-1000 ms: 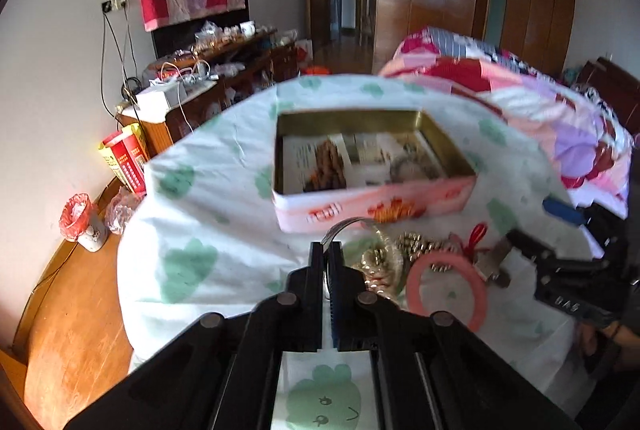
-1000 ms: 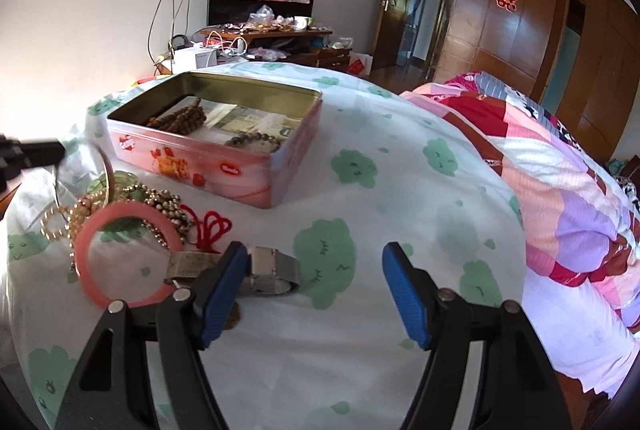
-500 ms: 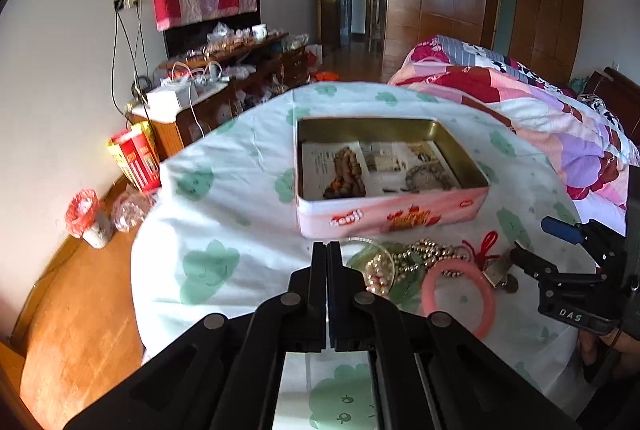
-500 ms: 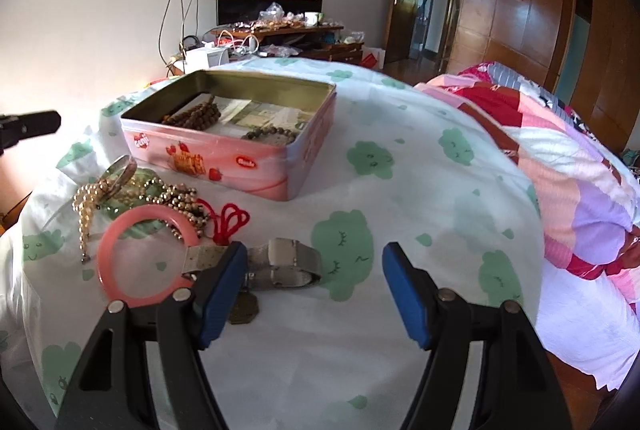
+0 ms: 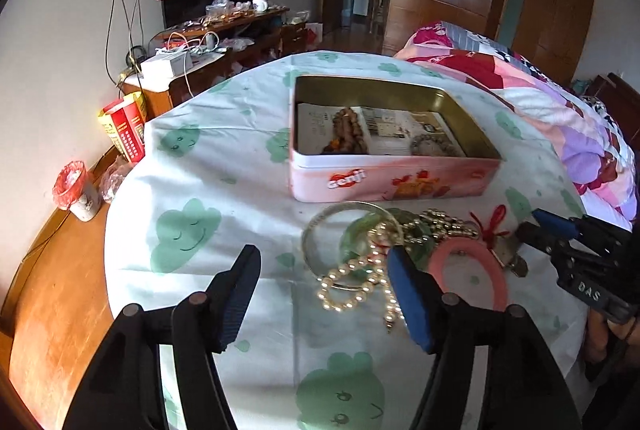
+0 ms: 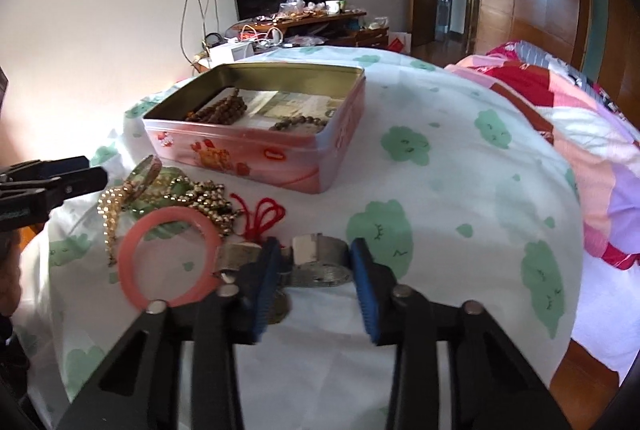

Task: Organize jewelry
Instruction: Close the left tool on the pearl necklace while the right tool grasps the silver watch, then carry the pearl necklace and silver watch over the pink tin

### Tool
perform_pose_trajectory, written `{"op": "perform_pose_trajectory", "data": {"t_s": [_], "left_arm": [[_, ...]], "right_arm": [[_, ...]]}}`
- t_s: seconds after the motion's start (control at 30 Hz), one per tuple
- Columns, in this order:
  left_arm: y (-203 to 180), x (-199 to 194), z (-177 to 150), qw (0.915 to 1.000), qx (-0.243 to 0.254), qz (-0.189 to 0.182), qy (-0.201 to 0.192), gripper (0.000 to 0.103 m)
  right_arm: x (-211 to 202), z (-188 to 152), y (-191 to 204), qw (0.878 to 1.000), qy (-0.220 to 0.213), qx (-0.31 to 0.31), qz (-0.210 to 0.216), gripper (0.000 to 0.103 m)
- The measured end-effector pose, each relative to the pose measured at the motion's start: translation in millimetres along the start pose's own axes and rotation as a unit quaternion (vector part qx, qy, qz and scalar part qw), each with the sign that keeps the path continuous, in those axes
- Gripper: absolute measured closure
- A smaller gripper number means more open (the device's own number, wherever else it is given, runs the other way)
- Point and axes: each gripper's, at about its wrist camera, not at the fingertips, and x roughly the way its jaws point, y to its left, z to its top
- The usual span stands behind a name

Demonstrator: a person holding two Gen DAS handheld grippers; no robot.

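A pink tin box [image 5: 394, 181] [image 6: 256, 161] stands open on the table and holds bead bracelets on paper. In front of it lies a jewelry pile: a silver bangle [image 5: 320, 226], a pearl string [image 5: 352, 282], gold beads [image 6: 200, 197], a red cord [image 6: 268, 213], a pink ring bangle [image 6: 168, 262] [image 5: 468, 274] and a metal watch band [image 6: 316, 262]. My left gripper [image 5: 324, 294] is open and empty, just before the pearls. My right gripper [image 6: 316, 278] is partly closed, its fingers on either side of the watch band.
The table wears a white cloth with green clouds [image 6: 440, 189]. A bed with a pink quilt [image 6: 580, 133] lies to the right. A cluttered wooden cabinet [image 5: 224, 45] stands by the wall. A red-topped bin [image 5: 76, 189] sits on the wooden floor at left.
My left gripper has opened and let go of the silver bangle, which now lies on the pile. My right gripper has moved forward and narrowed around the watch band.
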Motion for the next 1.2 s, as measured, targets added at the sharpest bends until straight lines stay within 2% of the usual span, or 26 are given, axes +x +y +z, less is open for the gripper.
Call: {"op": "perform_pose_trajectory", "data": {"t_s": [0.13, 0.2, 0.27, 0.33, 0.43, 0.83, 1.2], "left_arm": [[-15.7, 5.0, -4.6, 0.9997, 0.024, 0.000, 0.010, 0.037], [-23.3, 9.2, -7.8, 0.9992, 0.037, -0.002, 0.015, 0.042], [-27.5, 15.2, -10.1, 0.9986, 0.046, -0.005, 0.027, 0.070], [-27.7, 18.9, -12.3, 0.9982, 0.049, -0.012, 0.033, 0.087], [-23.0, 11.8, -8.7, 0.9989, 0.037, -0.018, 0.022, 0.097], [-14.3, -49.3, 20.5, 0.9975, 0.030, -0.020, -0.061, 0.097], [-5.9, -60.1, 39.9, 0.9963, 0.029, -0.009, -0.080, 0.097]], "right_arm": [[-0.8, 0.0, -3.4, 1.000, -0.002, 0.011, 0.005, 0.069], [-0.8, -0.1, -0.4, 1.000, -0.004, 0.004, -0.002, 0.069], [-0.7, 0.1, 2.6, 1.000, -0.006, -0.003, -0.010, 0.069], [1.4, 0.4, 3.0, 1.000, -0.006, -0.002, -0.011, 0.066], [1.5, 1.1, 3.2, 1.000, -0.009, -0.005, -0.014, 0.068], [-16.6, 7.0, -4.0, 0.999, -0.036, 0.010, -0.012, 0.072], [-32.3, 20.8, -2.3, 0.998, -0.056, 0.000, -0.016, 0.072]]}}
